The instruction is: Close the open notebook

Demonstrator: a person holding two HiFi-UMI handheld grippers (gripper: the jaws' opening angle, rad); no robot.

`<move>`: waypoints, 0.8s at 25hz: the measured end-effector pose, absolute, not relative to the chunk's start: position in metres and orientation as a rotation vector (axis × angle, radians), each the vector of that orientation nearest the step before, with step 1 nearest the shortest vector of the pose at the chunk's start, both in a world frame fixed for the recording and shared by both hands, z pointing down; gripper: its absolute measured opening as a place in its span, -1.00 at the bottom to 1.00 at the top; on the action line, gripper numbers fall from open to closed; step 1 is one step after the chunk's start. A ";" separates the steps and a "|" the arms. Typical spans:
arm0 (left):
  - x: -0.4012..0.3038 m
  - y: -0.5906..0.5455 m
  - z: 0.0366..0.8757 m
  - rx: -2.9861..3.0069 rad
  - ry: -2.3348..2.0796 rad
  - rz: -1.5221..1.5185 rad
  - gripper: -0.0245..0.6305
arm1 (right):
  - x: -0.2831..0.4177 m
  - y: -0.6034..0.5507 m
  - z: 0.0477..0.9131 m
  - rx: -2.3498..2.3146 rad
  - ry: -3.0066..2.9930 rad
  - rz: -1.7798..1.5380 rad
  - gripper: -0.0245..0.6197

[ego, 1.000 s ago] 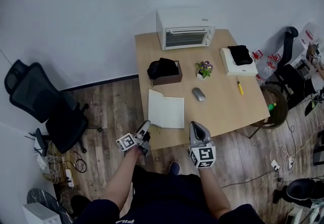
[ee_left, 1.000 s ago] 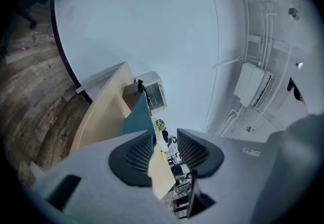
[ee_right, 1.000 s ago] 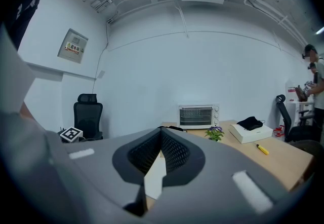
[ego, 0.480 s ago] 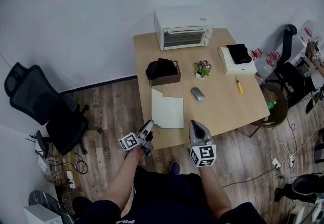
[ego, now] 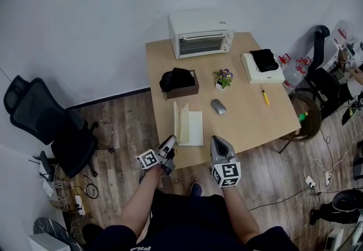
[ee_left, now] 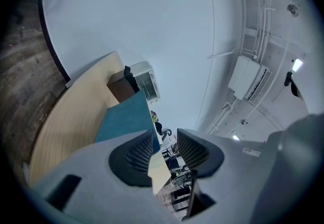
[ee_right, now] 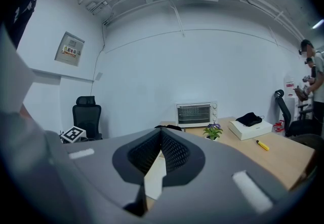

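While upright against the parted left tongs (ee_left: 164,136), one notebook cover (ego: 182,123); right tongs (ee_right: 162,137) closed, empty.

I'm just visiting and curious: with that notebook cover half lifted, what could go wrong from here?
The cover stands roughly upright, and the left tongs are open at its edge, not clamped, so it might flop back open. The notebook lies near the table's front edge and the right tongs, shut, aren't holding it down; a sideways push could slide it toward the mouse.
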State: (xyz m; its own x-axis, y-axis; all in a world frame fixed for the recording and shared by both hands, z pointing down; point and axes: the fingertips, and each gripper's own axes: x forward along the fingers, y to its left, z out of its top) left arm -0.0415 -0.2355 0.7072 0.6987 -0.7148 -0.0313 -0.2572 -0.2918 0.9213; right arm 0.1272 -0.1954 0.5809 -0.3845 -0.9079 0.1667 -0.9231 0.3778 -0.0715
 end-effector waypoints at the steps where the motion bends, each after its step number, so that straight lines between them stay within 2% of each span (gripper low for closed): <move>1: -0.038 -0.236 0.708 1.855 -0.763 -0.539 -0.51 | 0.128 -0.196 0.581 1.682 -2.524 0.233 -0.90; 16: 0.003 -0.239 0.688 1.950 -0.708 -0.496 -0.52 | 0.139 -0.201 0.580 1.695 -2.542 0.242 -0.90; 20: 0.007 -0.234 0.682 2.024 -0.720 -0.485 -0.62 | 0.143 -0.200 0.584 1.695 -2.541 0.262 -0.90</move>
